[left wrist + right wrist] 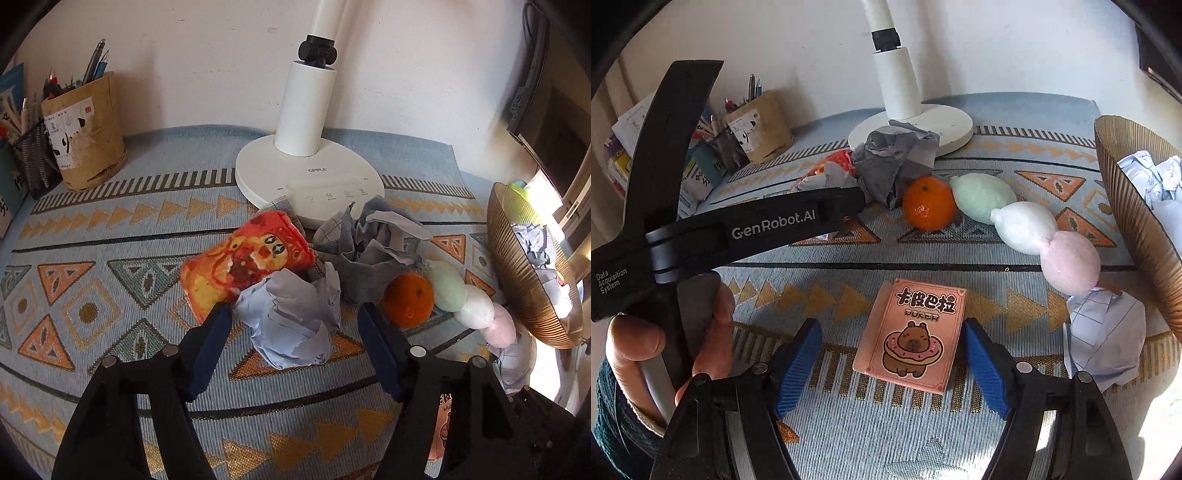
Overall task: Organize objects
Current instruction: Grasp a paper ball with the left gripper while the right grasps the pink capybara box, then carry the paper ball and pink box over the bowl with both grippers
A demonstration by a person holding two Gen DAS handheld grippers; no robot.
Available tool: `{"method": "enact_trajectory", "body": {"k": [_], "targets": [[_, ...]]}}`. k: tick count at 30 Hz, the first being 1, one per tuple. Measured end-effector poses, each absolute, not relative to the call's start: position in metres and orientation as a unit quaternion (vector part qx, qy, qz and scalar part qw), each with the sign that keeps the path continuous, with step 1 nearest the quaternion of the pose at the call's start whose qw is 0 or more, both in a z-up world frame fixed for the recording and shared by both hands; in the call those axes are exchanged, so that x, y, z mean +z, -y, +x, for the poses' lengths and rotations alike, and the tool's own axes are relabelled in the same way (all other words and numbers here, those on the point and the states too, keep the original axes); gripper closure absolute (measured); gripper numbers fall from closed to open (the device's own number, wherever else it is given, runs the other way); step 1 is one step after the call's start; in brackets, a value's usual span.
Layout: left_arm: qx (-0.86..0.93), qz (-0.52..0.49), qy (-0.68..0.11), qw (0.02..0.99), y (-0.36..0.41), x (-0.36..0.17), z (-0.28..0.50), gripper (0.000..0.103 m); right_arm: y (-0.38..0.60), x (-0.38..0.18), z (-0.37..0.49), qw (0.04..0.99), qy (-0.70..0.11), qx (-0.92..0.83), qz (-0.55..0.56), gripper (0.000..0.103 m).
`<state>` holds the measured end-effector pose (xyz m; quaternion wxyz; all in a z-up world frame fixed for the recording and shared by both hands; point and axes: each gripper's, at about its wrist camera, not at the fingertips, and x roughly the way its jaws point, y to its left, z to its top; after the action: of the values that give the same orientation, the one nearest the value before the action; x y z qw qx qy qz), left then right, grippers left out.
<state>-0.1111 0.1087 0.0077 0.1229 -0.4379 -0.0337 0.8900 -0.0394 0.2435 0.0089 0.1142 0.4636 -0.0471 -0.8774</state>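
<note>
Right hand-held gripper [890,354] sits open around the capybara poker deck [910,334], left hand-held gripper [293,325] open around a crumpled paper ball [291,317]; some paper's already in the gold bowl [1134,229], orange [929,207] and plush skewer [1023,227] still on the desk [849,435]

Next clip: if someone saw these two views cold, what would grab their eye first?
Probably the open left gripper poised around a crumpled pale-blue paper ball mid-table, beside an orange-red plush and an orange. In the right wrist view, the open right gripper frames a pink capybara card box lying flat on the patterned cloth. A gold ribbed bowl at the right edge holds more crumpled paper.
</note>
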Motion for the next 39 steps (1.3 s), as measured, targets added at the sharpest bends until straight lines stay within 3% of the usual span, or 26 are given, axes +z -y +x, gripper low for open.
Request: {"method": "enact_trajectory", "body": {"k": [2,5,9,15,22,24,26,30,33,37,39], "targets": [[0.895,-0.427,0.024,0.125,-0.109,0.010,-0.109,0.053,-0.240,0.008,-0.041,0.102,0.027,-0.883,0.457,0.037],[0.896,-0.422,0.026,0.134,-0.105,0.012,-0.105,0.055,-0.239,0.007,-0.040,0.088,-0.005,-0.890,0.447,0.062],[0.894,-0.416,0.058,0.154,-0.095,0.023,-0.085,0.055,-0.254,0.011,-0.030,0.131,0.038,-0.884,0.447,0.063],[0.905,-0.381,0.085,0.172,-0.080,0.042,-0.018,0.055,-0.276,0.030,0.026,0.150,0.022,-0.898,0.413,0.063],[0.903,-0.383,0.089,0.173,-0.091,0.019,0.016,0.055,-0.289,0.009,0.054,0.126,0.001,-0.890,0.437,0.063],[0.906,-0.381,0.084,0.163,-0.090,0.017,0.018,0.055,-0.288,0.008,0.057,0.126,-0.006,-0.890,0.439,0.056],[0.911,-0.368,0.082,0.167,-0.089,0.019,0.020,0.055,-0.290,0.008,0.062,0.129,-0.003,-0.890,0.438,0.035],[0.912,-0.368,0.076,0.163,-0.091,0.017,0.023,0.055,-0.286,0.004,0.070,0.114,-0.007,-0.895,0.432,0.034],[0.914,-0.364,0.078,0.161,-0.089,0.017,0.025,0.054,-0.282,0.003,0.074,0.098,-0.012,-0.903,0.419,0.036],[0.914,-0.362,0.084,0.159,-0.087,0.017,0.025,0.054,-0.275,0.001,0.081,0.056,-0.035,-0.915,0.398,0.062],[0.915,-0.361,0.084,0.159,-0.087,0.018,0.025,0.054,-0.274,0.002,0.085,0.056,-0.034,-0.916,0.395,0.063]]}}
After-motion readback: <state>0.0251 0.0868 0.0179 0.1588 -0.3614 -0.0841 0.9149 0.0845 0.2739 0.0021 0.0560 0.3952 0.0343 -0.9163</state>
